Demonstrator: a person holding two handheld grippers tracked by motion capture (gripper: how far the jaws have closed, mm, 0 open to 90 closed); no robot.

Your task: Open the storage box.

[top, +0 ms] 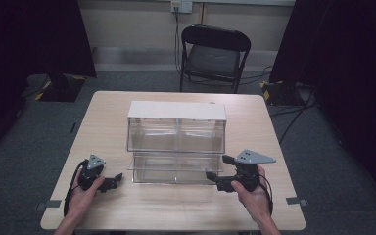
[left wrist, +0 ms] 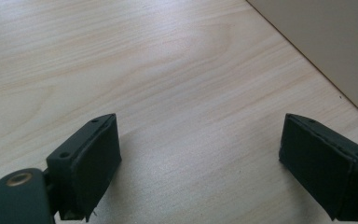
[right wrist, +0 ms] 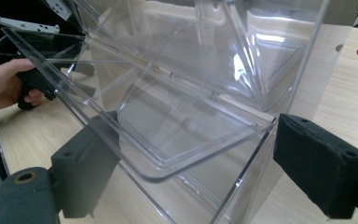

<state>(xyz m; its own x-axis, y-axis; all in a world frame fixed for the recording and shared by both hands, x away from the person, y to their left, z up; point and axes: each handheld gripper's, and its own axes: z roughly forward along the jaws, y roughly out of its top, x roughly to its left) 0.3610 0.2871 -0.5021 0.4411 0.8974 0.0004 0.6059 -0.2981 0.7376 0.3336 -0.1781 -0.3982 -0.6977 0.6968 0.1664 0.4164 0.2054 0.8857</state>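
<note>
Clear drawer unit (right wrist: 177, 93) cut off by the right gripper view's top edge; its contents too transparent to tell.

Bare wood at the sides and front, plastic in the middle

The clear bin cabinet (top: 176, 142) blocks the centre of the surface (top: 103, 117), and its lower drawer (top: 176, 169) tips out toward the person. The left claw (top: 116, 179) has bare wood before its wide-apart jaws (a white corner to one side). The right claw (right wrist: 196, 163) gapes right at the drawer's rim, with open wood beyond the cabinet's side.
</note>
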